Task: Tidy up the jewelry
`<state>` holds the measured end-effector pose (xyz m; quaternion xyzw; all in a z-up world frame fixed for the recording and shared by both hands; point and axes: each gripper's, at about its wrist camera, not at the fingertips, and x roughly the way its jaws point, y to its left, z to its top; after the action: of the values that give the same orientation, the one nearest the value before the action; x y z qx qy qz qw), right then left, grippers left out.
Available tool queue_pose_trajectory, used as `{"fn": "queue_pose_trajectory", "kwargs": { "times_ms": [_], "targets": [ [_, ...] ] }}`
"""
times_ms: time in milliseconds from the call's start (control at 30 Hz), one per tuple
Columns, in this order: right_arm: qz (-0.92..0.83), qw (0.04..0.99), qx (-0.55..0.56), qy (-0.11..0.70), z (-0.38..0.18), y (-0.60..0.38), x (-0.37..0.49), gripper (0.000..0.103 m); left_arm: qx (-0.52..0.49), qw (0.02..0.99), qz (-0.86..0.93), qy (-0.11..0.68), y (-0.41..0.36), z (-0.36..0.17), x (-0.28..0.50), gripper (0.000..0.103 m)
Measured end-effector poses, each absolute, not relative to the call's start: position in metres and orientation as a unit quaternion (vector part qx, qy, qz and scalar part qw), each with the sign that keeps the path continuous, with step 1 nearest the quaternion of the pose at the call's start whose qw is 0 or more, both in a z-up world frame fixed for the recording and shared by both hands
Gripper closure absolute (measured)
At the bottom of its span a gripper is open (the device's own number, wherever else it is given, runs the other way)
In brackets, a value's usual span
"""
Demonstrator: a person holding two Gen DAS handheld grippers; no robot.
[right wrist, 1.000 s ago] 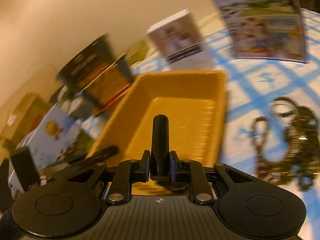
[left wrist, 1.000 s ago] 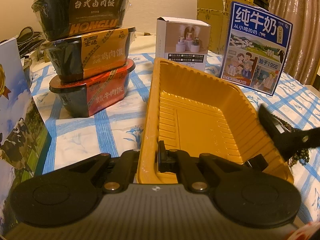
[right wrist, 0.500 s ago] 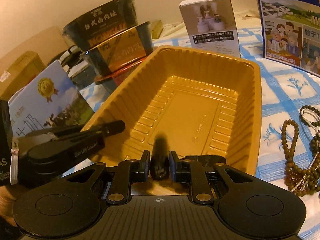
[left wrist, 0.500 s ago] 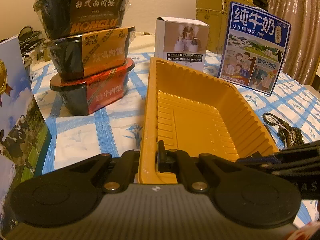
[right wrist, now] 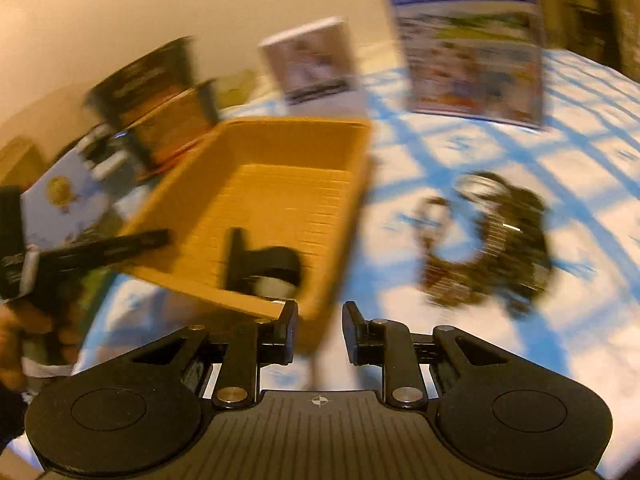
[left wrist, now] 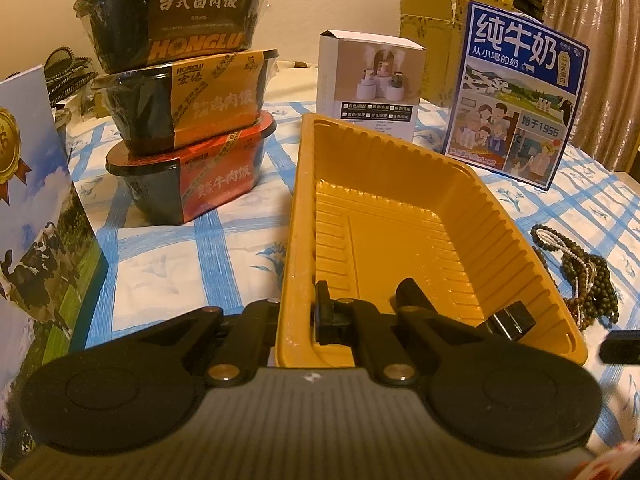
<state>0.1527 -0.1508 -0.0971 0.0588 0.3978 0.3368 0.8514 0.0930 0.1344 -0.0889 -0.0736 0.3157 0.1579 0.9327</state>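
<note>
Blue-checked tablecloth (left wrist: 168,256), HONGLU bowls (left wrist: 180,92), "1956" milk carton (left wrist: 516,96), yellow tray (left wrist: 400,208).

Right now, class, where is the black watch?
In the left wrist view the black watch lies inside the yellow tray, at its near end. The bead necklaces sit outside on the checked tablecloth, right of the tray.
</note>
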Motion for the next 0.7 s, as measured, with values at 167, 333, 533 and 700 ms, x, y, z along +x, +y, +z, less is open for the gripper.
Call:
{"fn": "queue_pose_trajectory", "kwargs": {
  "times_ms": [167, 333, 533, 700],
  "targets": [
    [0.273, 0.866, 0.057, 0.415, -0.106, -0.181, 0.167, 0.078, -0.070, 0.933, 0.160, 0.315, 0.132, -0.088, 0.093, 0.100],
    [0.237, 0.872, 0.075, 0.421, -0.112, -0.208, 0.177, 0.078, -0.067, 0.933, 0.160, 0.316, 0.132, -0.087, 0.093, 0.100],
    [0.221, 0.876, 0.083, 0.421, -0.113, -0.221, 0.183, 0.078, -0.066, 0.933, 0.160, 0.316, 0.132, -0.088, 0.093, 0.099],
    [0.220, 0.879, 0.079, 0.415, -0.114, -0.219, 0.191, 0.079, -0.066, 0.933, 0.160, 0.316, 0.132, -0.087, 0.093, 0.099]
  ]
}}
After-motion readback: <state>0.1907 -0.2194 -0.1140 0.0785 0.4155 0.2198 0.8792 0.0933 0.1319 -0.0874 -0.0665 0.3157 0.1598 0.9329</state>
